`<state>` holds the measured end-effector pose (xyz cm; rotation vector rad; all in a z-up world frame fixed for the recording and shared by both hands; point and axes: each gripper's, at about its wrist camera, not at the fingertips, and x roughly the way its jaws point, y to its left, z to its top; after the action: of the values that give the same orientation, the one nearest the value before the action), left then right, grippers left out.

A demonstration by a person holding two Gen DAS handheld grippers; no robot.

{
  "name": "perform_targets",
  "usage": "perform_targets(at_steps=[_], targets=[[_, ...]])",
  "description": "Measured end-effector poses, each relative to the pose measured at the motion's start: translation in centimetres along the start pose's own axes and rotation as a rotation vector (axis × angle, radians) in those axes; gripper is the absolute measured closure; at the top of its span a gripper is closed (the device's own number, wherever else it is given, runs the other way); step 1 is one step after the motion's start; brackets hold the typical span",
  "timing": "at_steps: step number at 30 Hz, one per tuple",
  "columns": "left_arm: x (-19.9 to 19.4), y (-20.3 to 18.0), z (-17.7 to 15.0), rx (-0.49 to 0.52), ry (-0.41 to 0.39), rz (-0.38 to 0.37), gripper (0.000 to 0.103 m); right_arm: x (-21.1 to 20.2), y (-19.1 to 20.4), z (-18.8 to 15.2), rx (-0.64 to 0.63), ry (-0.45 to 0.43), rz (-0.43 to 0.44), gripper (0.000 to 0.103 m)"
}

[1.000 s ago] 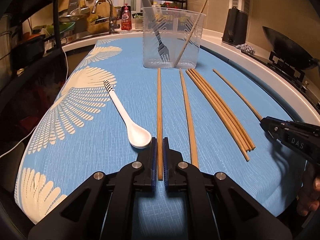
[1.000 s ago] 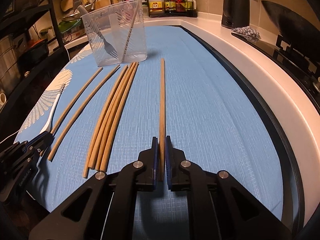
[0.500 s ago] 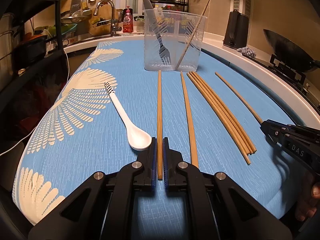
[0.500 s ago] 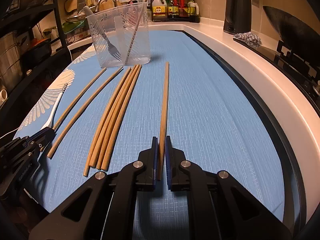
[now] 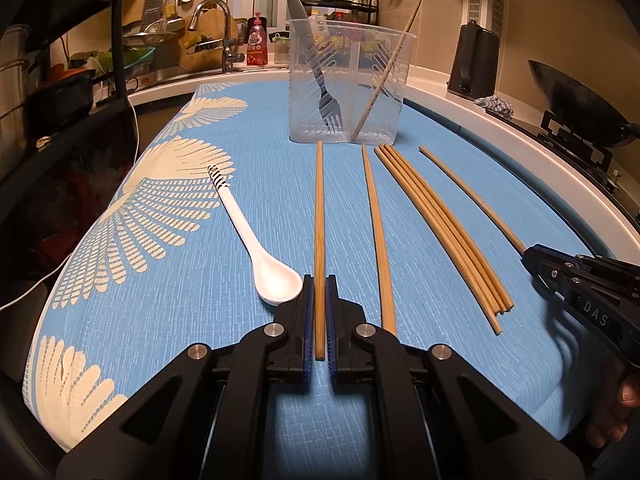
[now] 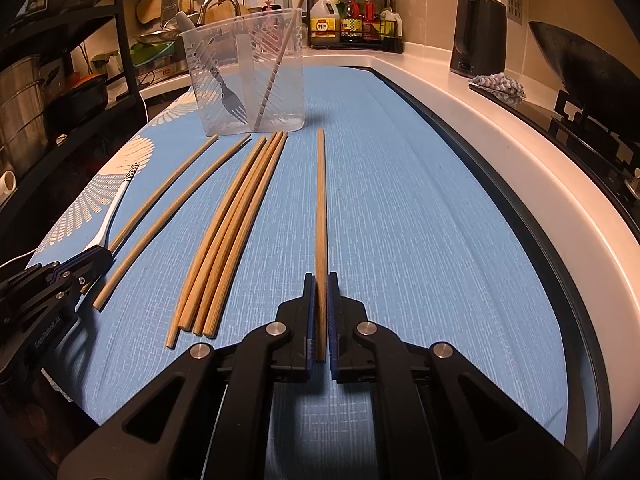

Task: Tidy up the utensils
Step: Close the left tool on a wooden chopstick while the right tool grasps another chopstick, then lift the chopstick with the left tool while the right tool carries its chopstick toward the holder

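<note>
My left gripper point(image 5: 319, 280) is shut on the near end of a wooden chopstick point(image 5: 319, 216) that points at the clear plastic holder point(image 5: 348, 80). My right gripper point(image 6: 320, 278) is shut on another chopstick point(image 6: 320, 200), the rightmost one. The holder point(image 6: 248, 72) has a dark fork point(image 5: 326, 92) in its left compartment and one chopstick point(image 5: 384, 76) in its right. A white spoon point(image 5: 256, 240) lies left of the left gripper. One loose chopstick point(image 5: 378, 232) and a bundle of several point(image 5: 436, 220) lie between the grippers.
A blue cloth with white feather prints point(image 5: 168, 208) covers the counter. A black kettle point(image 6: 478, 32), a cloth pad point(image 6: 498, 84) and a wok point(image 6: 576, 56) stand to the right. A sink tap point(image 5: 212, 28) and a dark rack point(image 5: 72, 80) are at the left.
Both grippers have risen slightly with their chopsticks, tilting the near ends up. The holder appears a little lower and nearer in both views.
</note>
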<state>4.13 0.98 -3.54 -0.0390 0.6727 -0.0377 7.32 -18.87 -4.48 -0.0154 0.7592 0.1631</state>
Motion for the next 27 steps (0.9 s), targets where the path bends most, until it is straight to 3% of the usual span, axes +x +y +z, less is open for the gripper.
perform_targets(at_steps=[13, 27], targets=[[-2.5, -0.3, 0.7, 0.02, -0.085, -0.008, 0.098, -4.0, 0.5, 0.7, -0.018, -0.08, -0.009, 0.097], [-7.5, -0.2, 3.7, 0.031, -0.257, -0.007, 0.098, -9.9, 0.0, 4.0, -0.022, -0.224, -0.007, 0.097]])
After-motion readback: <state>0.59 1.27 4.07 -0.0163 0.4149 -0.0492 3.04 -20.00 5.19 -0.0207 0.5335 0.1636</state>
